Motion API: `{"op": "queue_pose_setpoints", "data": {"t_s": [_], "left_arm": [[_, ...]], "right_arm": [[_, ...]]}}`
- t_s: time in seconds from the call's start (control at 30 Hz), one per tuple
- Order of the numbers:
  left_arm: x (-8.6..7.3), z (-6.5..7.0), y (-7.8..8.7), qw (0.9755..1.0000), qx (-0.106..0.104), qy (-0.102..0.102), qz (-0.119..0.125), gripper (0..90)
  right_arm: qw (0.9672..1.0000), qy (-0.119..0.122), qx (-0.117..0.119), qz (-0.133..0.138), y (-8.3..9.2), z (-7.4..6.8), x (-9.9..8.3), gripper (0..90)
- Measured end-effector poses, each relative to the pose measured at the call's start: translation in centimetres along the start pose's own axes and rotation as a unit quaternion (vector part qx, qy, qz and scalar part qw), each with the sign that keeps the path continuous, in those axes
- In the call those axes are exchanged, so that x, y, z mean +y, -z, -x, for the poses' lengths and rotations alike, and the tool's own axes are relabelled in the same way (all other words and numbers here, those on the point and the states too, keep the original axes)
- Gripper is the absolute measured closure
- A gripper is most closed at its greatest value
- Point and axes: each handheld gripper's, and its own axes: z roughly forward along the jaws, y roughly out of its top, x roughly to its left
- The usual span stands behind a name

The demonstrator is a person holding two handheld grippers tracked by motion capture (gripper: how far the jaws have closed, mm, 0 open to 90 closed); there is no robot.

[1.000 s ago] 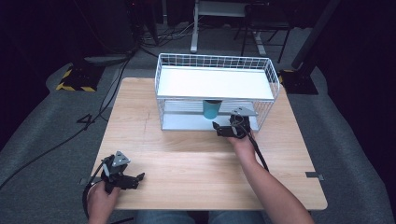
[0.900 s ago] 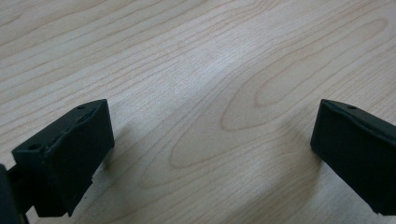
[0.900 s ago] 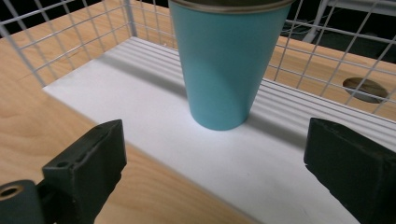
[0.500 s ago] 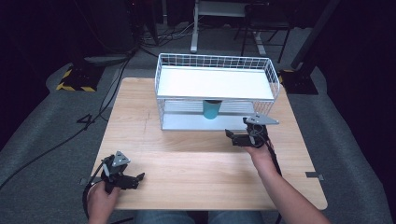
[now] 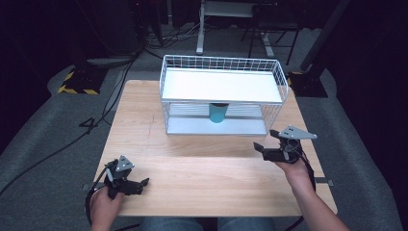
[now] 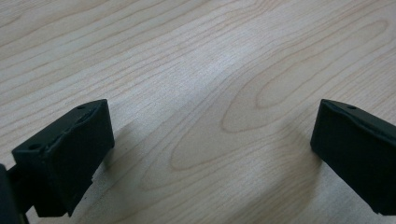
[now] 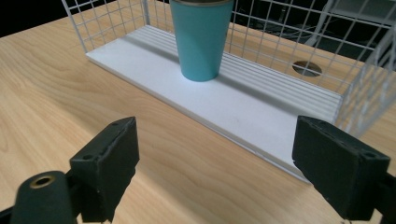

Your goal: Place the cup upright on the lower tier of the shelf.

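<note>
Teal tapered plastic cup (image 7: pixel 201 39) stands upright on lower white shelf of white wire rack (image 5: pixel 221 62). Right gripper (image 5: pixel 273 149): jaws wide, empty, near rack front. Left gripper (image 5: pixel 129 183): jaws wide, empty, over light wood table (image 5: pixel 202 178). Risk: careless re-entry w/ right gripper could clip wire or tip cup.

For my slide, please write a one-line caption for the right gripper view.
Open right gripper faces a teal cup standing upright on the white lower shelf of a wire rack.
</note>
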Motion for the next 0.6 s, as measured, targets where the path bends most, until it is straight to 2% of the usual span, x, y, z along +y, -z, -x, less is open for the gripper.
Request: {"op": "queue_pose_setpoints", "data": {"t_s": [0.2, 0.33, 0.4, 0.5, 0.6], "left_arm": [[0.0, 0.0, 0.0, 1.0000, 0.000, 0.000, 0.000, 0.0], [0.1, -0.1, 0.0, 1.0000, 0.003, -0.004, 0.001, 0.0], [0.1, 0.0, -0.1, 1.0000, 0.003, 0.000, 0.002, 0.0], [0.2, 0.0, -0.1, 1.0000, 0.003, 0.001, 0.000, 0.0], [0.2, 0.0, -0.1, 1.0000, 0.003, 0.002, 0.000, 0.0]], "right_arm": [[0.9999, -0.010, 0.003, -0.010, 2.2, 0.9, -1.2, 15.1], [0.9997, 0.001, -0.006, -0.025, 3.5, 1.2, -2.2, 15.2], [0.9995, -0.001, 0.004, -0.030, 4.0, 1.4, -2.8, 15.1], [0.9995, -0.005, 0.017, -0.025, 4.7, 1.8, -3.7, 15.1], [0.9998, -0.011, 0.012, -0.015, 5.5, 2.2, -4.8, 15.1]]}}
